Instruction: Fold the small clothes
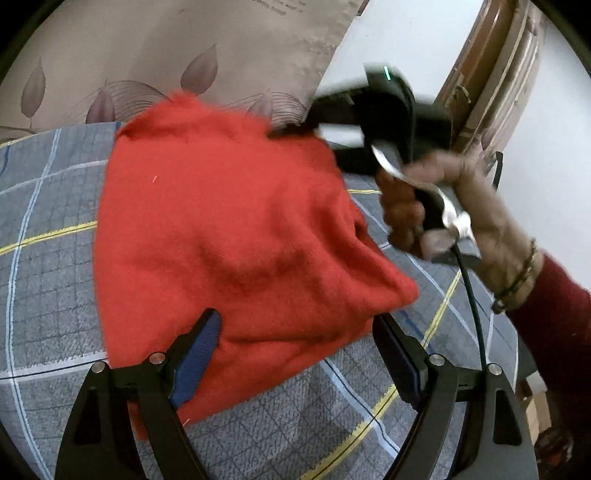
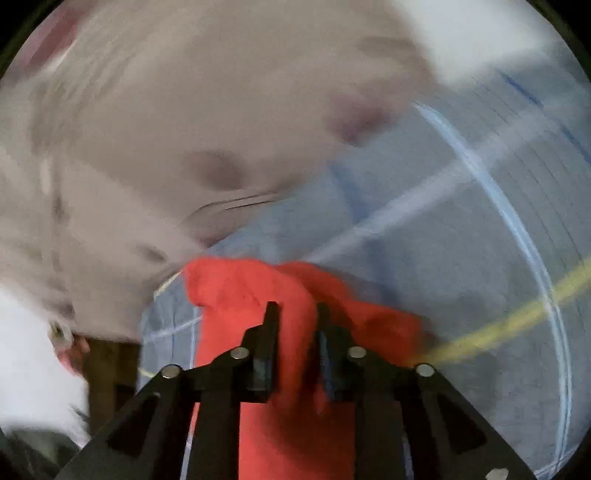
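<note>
A fuzzy red garment (image 1: 221, 229) lies spread on a grey checked bedsheet (image 1: 48, 221). My left gripper (image 1: 295, 328) is open, its jaws wide apart over the garment's near edge and not pressing on it; the blue-padded left finger (image 1: 201, 343) lies over the cloth. A person's hand (image 1: 454, 206) holds my right gripper (image 1: 295, 129) at the garment's far edge. In the blurred right wrist view, that right gripper (image 2: 297, 308) has its narrow-set fingers pinching a raised fold of the red garment (image 2: 240, 295).
A beige cushion or headboard cover with leaf prints (image 1: 166, 55) stands behind the bed. A white wall (image 1: 406, 33) and a brown wooden door frame (image 1: 491, 66) are at the right. A dark red sleeve (image 1: 550, 317) and the gripper's black cable (image 1: 472, 302) cross the right side.
</note>
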Tool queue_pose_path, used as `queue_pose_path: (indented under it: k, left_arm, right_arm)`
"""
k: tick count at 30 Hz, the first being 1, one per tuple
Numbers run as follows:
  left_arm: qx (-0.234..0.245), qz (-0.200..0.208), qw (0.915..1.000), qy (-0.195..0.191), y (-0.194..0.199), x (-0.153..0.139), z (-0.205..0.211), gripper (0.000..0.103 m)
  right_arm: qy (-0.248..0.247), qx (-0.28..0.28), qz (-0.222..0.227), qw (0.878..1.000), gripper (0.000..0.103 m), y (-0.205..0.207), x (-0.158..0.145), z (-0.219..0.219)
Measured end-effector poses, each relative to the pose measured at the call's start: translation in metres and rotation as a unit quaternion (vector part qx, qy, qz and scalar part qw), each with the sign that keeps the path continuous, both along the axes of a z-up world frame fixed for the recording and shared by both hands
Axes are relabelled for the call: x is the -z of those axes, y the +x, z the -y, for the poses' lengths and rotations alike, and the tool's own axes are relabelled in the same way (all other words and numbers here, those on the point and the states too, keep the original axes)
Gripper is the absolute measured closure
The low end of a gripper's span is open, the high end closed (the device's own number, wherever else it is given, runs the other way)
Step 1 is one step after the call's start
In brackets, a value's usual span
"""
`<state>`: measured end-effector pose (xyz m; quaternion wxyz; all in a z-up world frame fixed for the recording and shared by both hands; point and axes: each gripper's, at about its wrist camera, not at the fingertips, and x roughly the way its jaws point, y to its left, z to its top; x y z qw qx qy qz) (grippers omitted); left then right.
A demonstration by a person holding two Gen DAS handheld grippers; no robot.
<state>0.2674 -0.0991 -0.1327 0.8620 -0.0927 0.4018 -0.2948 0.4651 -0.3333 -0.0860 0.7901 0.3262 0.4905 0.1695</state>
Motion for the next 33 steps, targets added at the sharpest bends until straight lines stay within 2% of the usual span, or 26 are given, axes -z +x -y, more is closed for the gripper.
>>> queue_pose_path:
  k: [3,4,5,7,10,14,18,21,22,24,25,26,27,28,29,33]
  left_arm:
    - [-0.001,-0.002,1.0000,-0.004,0.004,0.000,-0.002,0.019]
    - [-0.001,-0.002,1.0000,-0.003,0.006,0.002,-0.003,0.019]
    - [-0.001,-0.001,1.0000,-0.001,0.005,0.002,-0.002,0.019]
    - [-0.001,0.001,1.0000,0.003,0.003,0.000,0.001,0.018]
    - [-0.002,0.002,1.0000,0.003,0.002,0.000,0.001,0.018]
    - [-0.003,0.005,1.0000,0.000,0.000,0.000,0.003,0.018]
    - [-0.004,0.010,0.9999,0.002,-0.004,-0.003,0.004,0.018]
    - [-0.007,0.009,0.9998,-0.018,-0.016,-0.006,-0.002,0.018]
    - [-0.012,0.009,0.9995,-0.027,-0.020,-0.006,-0.006,0.018]
    - [-0.030,0.009,0.9985,-0.044,-0.029,-0.007,-0.016,0.018]
    - [-0.041,0.008,0.9979,-0.049,-0.033,-0.008,-0.021,0.018]
    - [-0.047,0.008,0.9977,-0.048,-0.036,-0.008,-0.024,0.018]
    - [-0.055,0.008,0.9975,-0.043,-0.038,-0.009,-0.026,0.018]
    - [-0.060,0.009,0.9975,-0.035,-0.039,-0.009,-0.028,0.018]
    - [-0.063,0.009,0.9976,-0.027,-0.038,-0.010,-0.029,0.018]
    - [-0.053,0.005,0.9983,0.023,-0.033,-0.012,-0.027,0.018]
  right_arm:
    - [0.028,-0.007,0.026,0.999,0.073,-0.015,-0.002,0.019]
    - [0.029,-0.012,0.043,0.999,0.065,-0.022,-0.008,0.021]
    - [0.029,-0.018,0.061,0.998,0.049,-0.030,-0.015,0.024]
    - [0.027,-0.023,0.078,0.996,0.032,-0.048,-0.025,0.027]
    - [0.051,-0.039,0.092,0.994,0.032,-0.083,-0.031,0.030]
    - [0.050,-0.061,0.101,0.992,0.032,-0.129,-0.035,0.021]
    - [0.024,-0.081,0.112,0.990,0.032,-0.152,-0.042,0.000]
    - [0.025,-0.122,0.121,0.985,0.032,-0.164,-0.054,-0.018]
    - [0.008,-0.134,0.114,0.984,0.032,-0.164,-0.054,-0.028]
    - [-0.063,-0.150,0.096,0.982,0.032,-0.162,-0.048,-0.050]
    - [-0.076,-0.157,0.085,0.981,0.033,-0.160,-0.041,-0.056]
    - [-0.065,-0.168,0.065,0.981,0.046,-0.156,-0.032,-0.063]
    - [-0.056,-0.172,0.057,0.982,0.065,-0.154,-0.026,-0.065]
    - [-0.061,-0.171,0.050,0.982,0.098,-0.152,-0.022,-0.067]
    - [-0.062,-0.157,0.058,0.984,0.095,-0.152,-0.023,-0.062]
    - [-0.009,-0.100,0.093,0.991,0.098,-0.163,-0.037,-0.018]
